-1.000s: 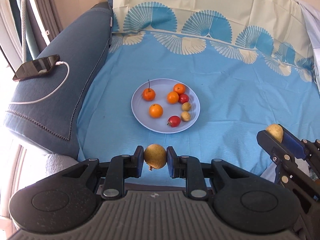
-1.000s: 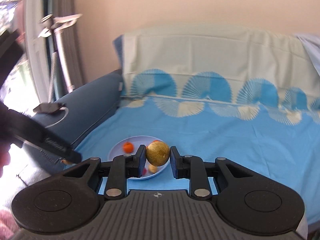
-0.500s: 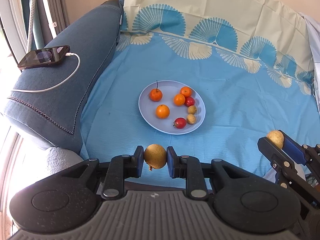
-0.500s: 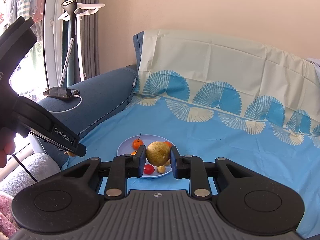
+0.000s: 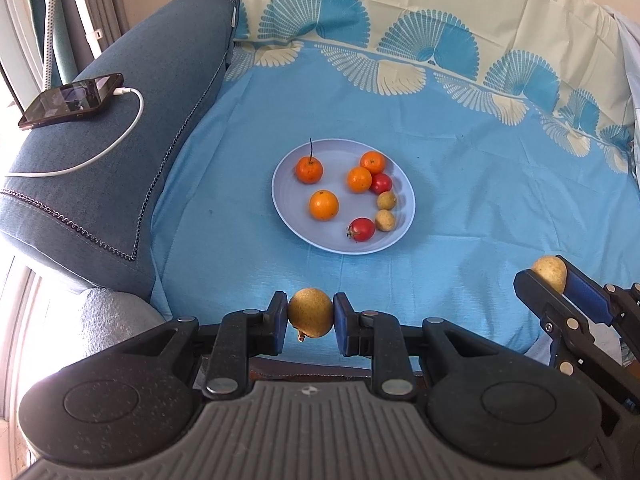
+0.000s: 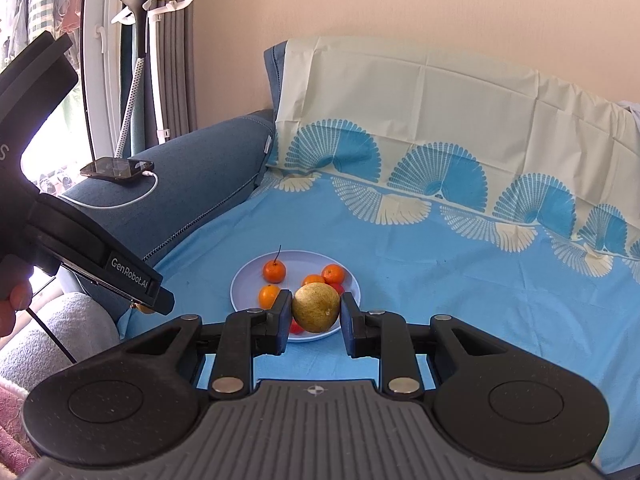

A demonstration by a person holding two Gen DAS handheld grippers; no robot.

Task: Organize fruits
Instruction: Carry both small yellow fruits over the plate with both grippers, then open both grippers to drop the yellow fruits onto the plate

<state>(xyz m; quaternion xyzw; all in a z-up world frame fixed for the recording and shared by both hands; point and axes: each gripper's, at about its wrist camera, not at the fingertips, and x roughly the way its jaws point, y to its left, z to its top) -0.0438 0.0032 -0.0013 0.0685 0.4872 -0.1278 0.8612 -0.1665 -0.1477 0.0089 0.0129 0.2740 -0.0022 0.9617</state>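
Note:
A pale blue plate (image 5: 288, 208) lies on the blue sheet and holds several oranges (image 5: 324, 205), two red tomatoes (image 5: 362, 229) and two small tan fruits (image 5: 385, 220). My left gripper (image 5: 310, 318) is shut on a yellow-brown pear (image 5: 310, 312), held above the sheet's near edge, short of the plate. My right gripper (image 6: 316, 314) is shut on another yellow-brown pear (image 6: 316, 307), held in front of the plate (image 6: 244, 280). The right gripper also shows in the left wrist view (image 5: 550, 280), right of the plate.
A dark blue sofa arm (image 5: 120, 152) at the left carries a phone (image 5: 72, 100) on a white cable. A patterned sheet (image 5: 480, 208) covers seat and backrest. A garment steamer (image 6: 136, 40) stands by the window. A grey fleece (image 5: 108, 320) lies at the near left.
Both grippers have drawn back and risen slightly, each keeping its pear. The plate sits farther off in the left view. The right view has swung to show more of the sofa arm.

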